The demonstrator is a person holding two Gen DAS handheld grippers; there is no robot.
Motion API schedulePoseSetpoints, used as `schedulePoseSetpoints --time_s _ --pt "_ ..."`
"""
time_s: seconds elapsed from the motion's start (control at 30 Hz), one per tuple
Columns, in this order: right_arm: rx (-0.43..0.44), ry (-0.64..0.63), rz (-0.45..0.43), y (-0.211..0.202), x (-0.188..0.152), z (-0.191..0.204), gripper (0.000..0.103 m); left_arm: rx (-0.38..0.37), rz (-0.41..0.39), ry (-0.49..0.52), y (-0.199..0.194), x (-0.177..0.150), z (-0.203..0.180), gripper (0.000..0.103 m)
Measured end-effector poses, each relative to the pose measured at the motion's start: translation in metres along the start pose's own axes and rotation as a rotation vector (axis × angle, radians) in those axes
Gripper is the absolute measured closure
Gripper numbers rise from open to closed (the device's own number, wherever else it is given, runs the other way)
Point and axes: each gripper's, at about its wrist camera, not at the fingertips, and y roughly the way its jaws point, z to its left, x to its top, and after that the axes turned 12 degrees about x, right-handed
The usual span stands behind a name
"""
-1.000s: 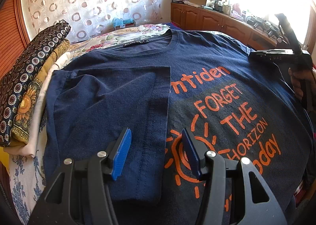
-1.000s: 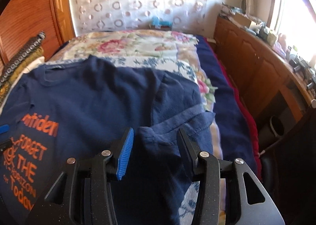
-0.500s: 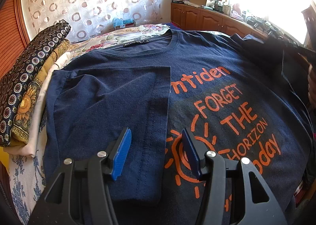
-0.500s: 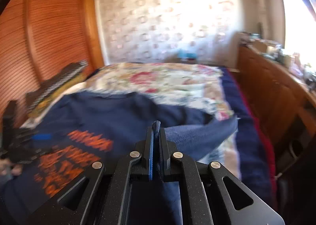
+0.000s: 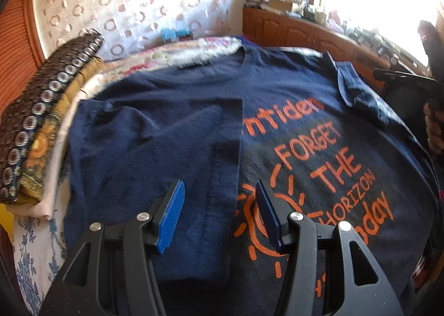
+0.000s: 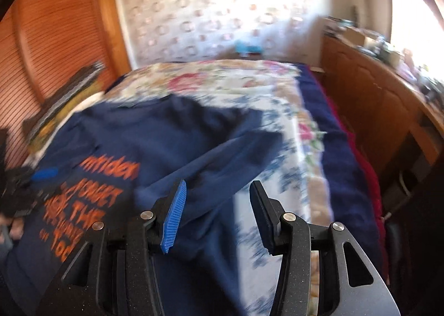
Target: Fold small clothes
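So the navy T-shirt [image 5: 277, 99] is lying front-up on the bed, spread over a floral bedspread [image 6: 249, 85]; the orange print [image 5: 327, 166] reads "FORGET THE HORIZON" with a sun drawing beside it. The shirt's one side is folded in over the chest, and that fold's straight hem edge runs down right next to the lettering; the opposite sleeve [image 5: 358, 94] is flipped inward too and sits a bit crumpled near the shoulder.

The left gripper [image 5: 219, 213] hovers low over the folded panel, jaws spread wide with nothing between them; the blue pads [image 5: 172, 219] are plainly apart, one over the fold and one over the sun print. The right gripper [image 6: 216, 213] is also spread open and empty, sitting over the shirt's edge where navy cloth meets the bedspread; that view is pretty motion-blurred, so fine detail of the fabric under it is hard to make out.

Off to the side there's a stack of folded patterned fabrics [image 5: 41, 127] touching the shirt's folded edge; behind the bed hangs a curtain with ring shapes [image 5: 133, 5]; a wooden cabinet [image 6: 374, 99] cluttered on top runs along the window side.
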Motion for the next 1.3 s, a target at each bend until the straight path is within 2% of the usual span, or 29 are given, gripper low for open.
schedulePoseSetpoints --time_s 0.13,0.33,0.37,0.4,0.43,0.47,0.5,0.7,0.9,1.2,1.3 --pt "-0.002 0.054 0.021 0.024 0.021 -0.008 0.055 -0.004 -0.044 -0.01 -0.02 0.002 0.003 0.05" --pt "-0.1 0.13 0.103 0.068 0.038 -0.023 0.055 -0.052 -0.104 0.007 -0.054 0.005 -0.005 0.05" --pt "-0.116 0.132 0.122 0.075 0.038 -0.024 0.061 -0.056 -0.113 0.013 -0.057 0.005 -0.007 0.05" --pt "-0.122 0.13 0.142 0.079 0.037 -0.026 0.077 -0.057 -0.117 0.017 -0.059 0.004 -0.008 0.05" --pt "-0.121 0.124 0.144 0.08 0.036 -0.025 0.083 -0.056 -0.12 0.021 -0.06 0.003 -0.01 0.05" --pt "-0.12 0.111 0.131 0.077 0.037 -0.023 0.093 -0.055 -0.122 0.023 -0.061 0.003 -0.01 0.05" --pt "-0.123 0.092 0.104 0.07 0.038 -0.02 0.095 -0.053 -0.122 0.024 -0.061 0.002 -0.01 0.05" --pt "-0.042 0.015 -0.018 0.034 0.053 0.009 0.096 -0.054 -0.12 -0.005 -0.06 0.002 -0.006 0.05" --pt "-0.074 -0.022 -0.019 0.035 0.068 0.032 0.096 -0.045 -0.119 -0.008 -0.06 0.0 -0.003 0.05" --pt "-0.137 0.144 -0.059 0.037 0.068 -0.008 0.096 -0.05 -0.106 -0.018 -0.053 -0.004 -0.001 0.05" --pt "-0.156 0.164 -0.081 0.032 0.07 -0.015 0.096 -0.051 -0.104 -0.016 -0.053 -0.006 -0.002 0.05"
